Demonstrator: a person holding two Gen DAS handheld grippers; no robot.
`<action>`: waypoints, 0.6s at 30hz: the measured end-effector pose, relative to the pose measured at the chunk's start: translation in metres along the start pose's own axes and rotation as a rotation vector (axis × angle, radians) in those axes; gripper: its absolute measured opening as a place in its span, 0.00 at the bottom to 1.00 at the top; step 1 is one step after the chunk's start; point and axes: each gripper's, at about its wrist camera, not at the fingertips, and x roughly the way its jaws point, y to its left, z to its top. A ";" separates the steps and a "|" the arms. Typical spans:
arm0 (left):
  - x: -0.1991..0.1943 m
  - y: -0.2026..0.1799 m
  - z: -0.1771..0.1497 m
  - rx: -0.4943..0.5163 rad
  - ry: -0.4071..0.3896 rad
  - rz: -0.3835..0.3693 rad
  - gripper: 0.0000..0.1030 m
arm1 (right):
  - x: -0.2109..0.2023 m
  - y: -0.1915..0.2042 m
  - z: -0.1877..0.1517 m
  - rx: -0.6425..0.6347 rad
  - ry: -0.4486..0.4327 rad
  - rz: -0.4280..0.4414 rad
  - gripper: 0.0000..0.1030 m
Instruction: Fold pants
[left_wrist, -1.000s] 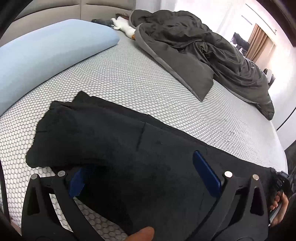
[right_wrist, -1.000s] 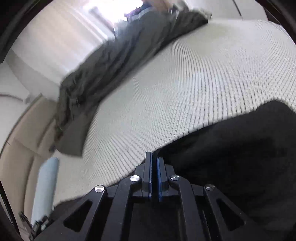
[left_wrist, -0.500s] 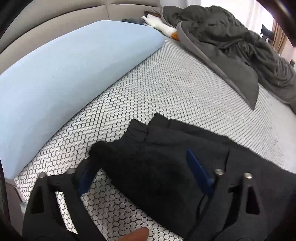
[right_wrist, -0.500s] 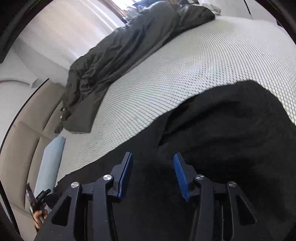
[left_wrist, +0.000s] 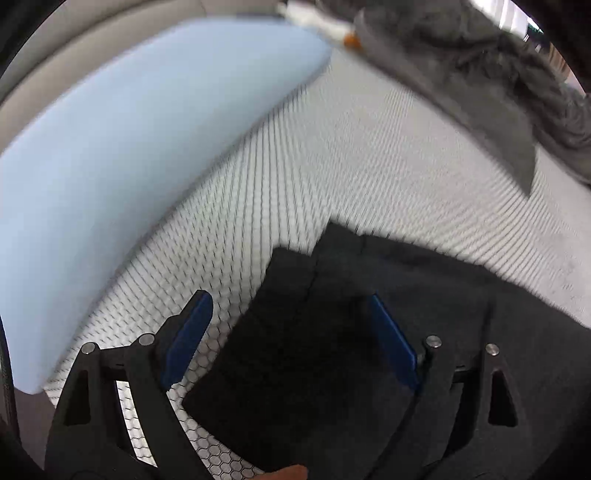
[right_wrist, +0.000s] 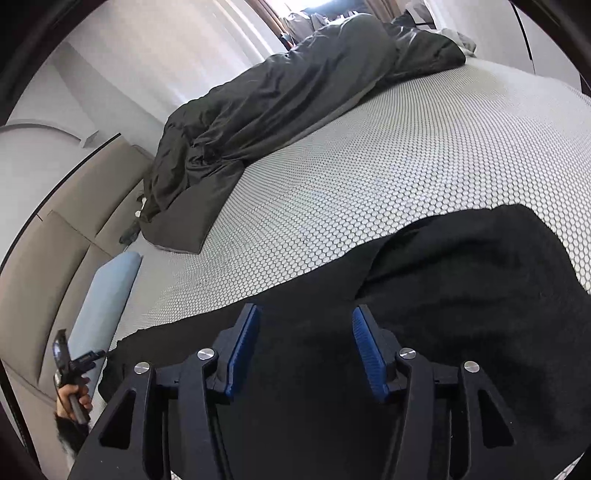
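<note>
- The mattress (right_wrist: 388, 155), covered in a white honeycomb-pattern sheet, fills both views and bears everything else.
- A dark grey duvet (right_wrist: 280, 103) lies bunched along its far side, well apart from the work.
- A pale blue pillow (left_wrist: 129, 155) lies against the padded headboard (right_wrist: 55, 236), near one end of the garment.
- The black pants (right_wrist: 461, 295) lie stretched flat along the near edge of the mattress. One end looks doubled over itself in the right wrist view, with a raised layer sitting on the rest, so I judge at least one fold done. The other end, in the left wrist view, shows stepped layered edges near the pillow.
- The pants still run long across the bed, so further folding toward a compact bundle seems to remain.
- The right gripper (right_wrist: 304, 350) hovers above the black cloth. Its jaws have just been opening and now stand released, with nothing pinched between the blue pads.
- The left gripper (left_wrist: 291, 339) has just been narrowing a little but is spread wide, straddling the pants' end corner without clamping it; that view is blurred.
</note>
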 end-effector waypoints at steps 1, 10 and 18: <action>0.010 0.002 -0.002 -0.006 0.021 0.001 0.83 | 0.000 0.001 0.000 0.002 -0.003 0.000 0.53; -0.020 -0.025 -0.014 0.127 -0.156 0.050 0.33 | 0.005 0.004 -0.007 -0.009 0.013 -0.010 0.53; -0.072 -0.030 0.000 0.072 -0.329 0.027 0.33 | -0.005 -0.004 -0.007 0.005 -0.009 -0.015 0.53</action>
